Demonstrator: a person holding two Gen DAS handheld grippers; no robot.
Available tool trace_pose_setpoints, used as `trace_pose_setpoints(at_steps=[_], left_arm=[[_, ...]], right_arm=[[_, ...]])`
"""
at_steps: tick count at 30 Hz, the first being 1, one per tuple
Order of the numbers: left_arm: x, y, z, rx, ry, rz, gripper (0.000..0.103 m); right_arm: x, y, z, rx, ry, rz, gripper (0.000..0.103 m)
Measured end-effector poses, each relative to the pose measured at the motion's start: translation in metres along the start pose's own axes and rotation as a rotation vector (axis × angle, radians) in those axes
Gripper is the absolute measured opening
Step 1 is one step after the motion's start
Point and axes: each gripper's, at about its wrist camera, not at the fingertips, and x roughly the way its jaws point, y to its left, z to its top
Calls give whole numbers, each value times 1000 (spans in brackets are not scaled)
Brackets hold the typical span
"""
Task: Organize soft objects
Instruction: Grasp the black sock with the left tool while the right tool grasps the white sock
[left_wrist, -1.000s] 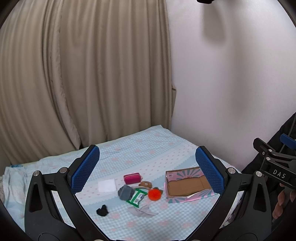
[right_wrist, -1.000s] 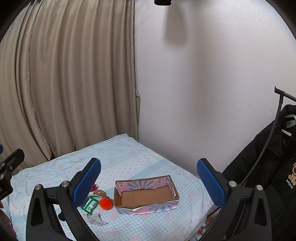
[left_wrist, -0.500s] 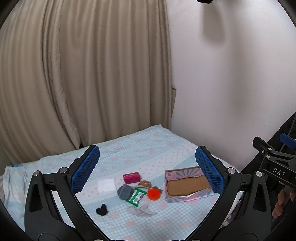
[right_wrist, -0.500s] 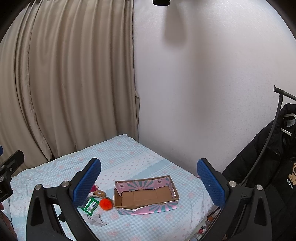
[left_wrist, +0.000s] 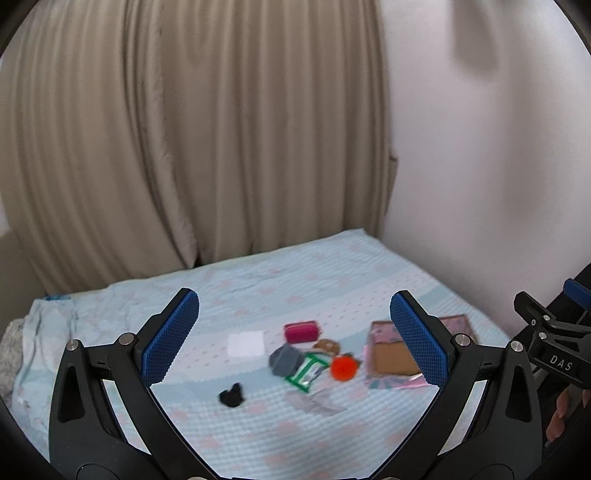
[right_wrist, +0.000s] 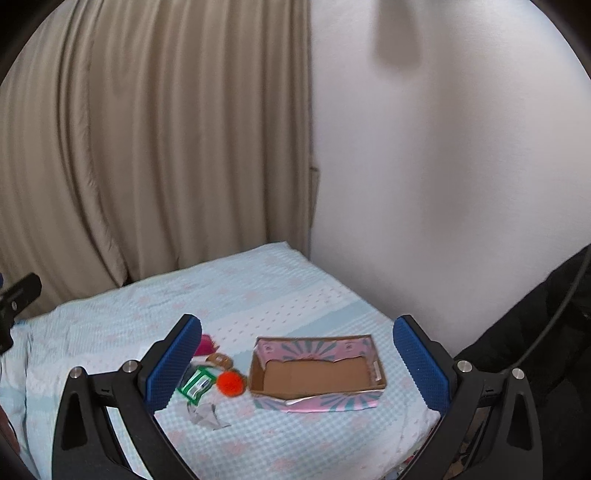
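Note:
Small soft things lie on a light blue bed (left_wrist: 332, 280): a pink pouch (left_wrist: 301, 331), a white square cloth (left_wrist: 246, 344), a grey cloth (left_wrist: 283, 360), a green packet (left_wrist: 306, 371), an orange ball (left_wrist: 344, 367), a black cloth (left_wrist: 232, 395) and a brown item (left_wrist: 327, 345). An open, empty cardboard box (right_wrist: 317, 373) stands right of them. My left gripper (left_wrist: 293, 341) is open, high above the pile. My right gripper (right_wrist: 297, 363) is open, above the box's near left part. The ball (right_wrist: 231, 383) and packet (right_wrist: 196, 384) also show in the right wrist view.
Beige curtains (left_wrist: 184, 147) hang behind the bed and a white wall (right_wrist: 443, 184) stands to the right. A dark coat (right_wrist: 535, 332) hangs at the far right. A crumpled grey wrapper (right_wrist: 207, 417) lies near the ball. The other gripper's frame (left_wrist: 554, 350) shows at the right edge.
Both views have dipped slightly toward the bed and come a little closer; the objects sit higher and larger in view. Both grippers stay open and empty.

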Motion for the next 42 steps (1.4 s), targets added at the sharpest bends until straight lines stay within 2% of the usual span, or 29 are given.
trace_pose_setpoints(at_steps=[8, 12, 17, 22, 30, 36, 38, 40, 42], left_arm=[[71, 74, -64, 41, 112, -1, 103], [117, 111, -108, 56, 179, -16, 103], [178, 141, -167, 61, 258, -38, 103], [239, 154, -229, 24, 319, -56, 103], [317, 158, -306, -57, 387, -68, 102], [355, 157, -341, -82, 431, -38, 101], [364, 157, -348, -96, 449, -37, 97], [371, 154, -354, -102, 469, -38, 90], [375, 151, -357, -92, 472, -31, 86]], right_arm=[[54, 78, -57, -19, 68, 46, 103], [91, 116, -97, 3, 133, 70, 103], [144, 161, -155, 17, 212, 71, 103], [198, 193, -212, 22, 245, 44, 103], [278, 206, -288, 77, 341, -12, 103], [322, 217, -317, 93, 377, -13, 103], [330, 219, -321, 104, 385, -4, 103], [339, 221, -325, 114, 400, 1, 102], [343, 223, -325, 122, 407, 9, 96]])
